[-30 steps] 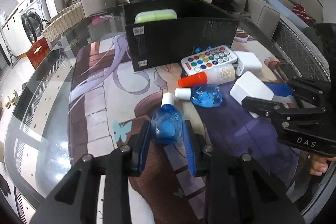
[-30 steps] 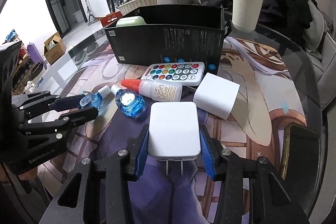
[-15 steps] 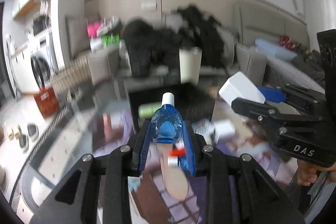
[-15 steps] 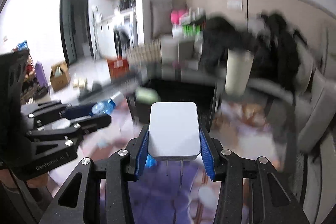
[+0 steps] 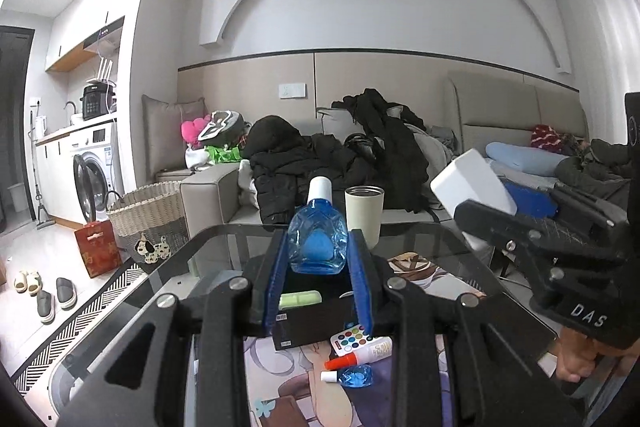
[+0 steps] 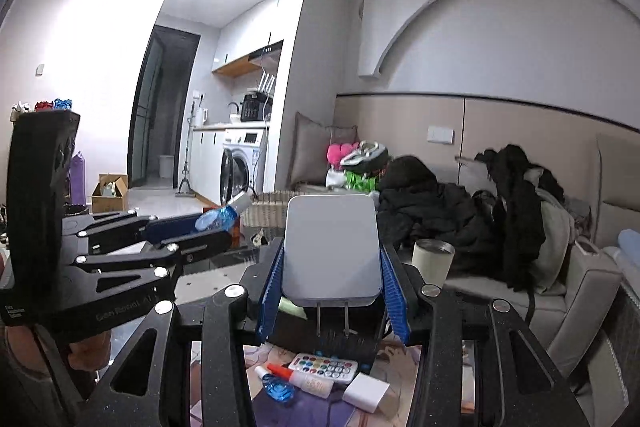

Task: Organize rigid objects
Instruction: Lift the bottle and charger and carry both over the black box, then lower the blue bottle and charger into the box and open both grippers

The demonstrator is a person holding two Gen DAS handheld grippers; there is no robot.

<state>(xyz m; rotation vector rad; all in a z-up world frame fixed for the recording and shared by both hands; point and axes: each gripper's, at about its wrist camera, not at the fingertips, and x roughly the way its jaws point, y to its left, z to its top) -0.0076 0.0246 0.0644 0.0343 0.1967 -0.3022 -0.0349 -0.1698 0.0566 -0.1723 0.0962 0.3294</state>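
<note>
My left gripper (image 5: 319, 263) is clamped on the small clear-blue plastic bottle with a white cap (image 5: 318, 241), my right gripper (image 6: 332, 291) on the flat white plug-in charger (image 6: 331, 251), both lifted above the open black cardboard box (image 5: 308, 311) on the tabletop. The smooth bottle could slip or miss the box if released off-centre. My fingers hide most of the box's opening.
</note>
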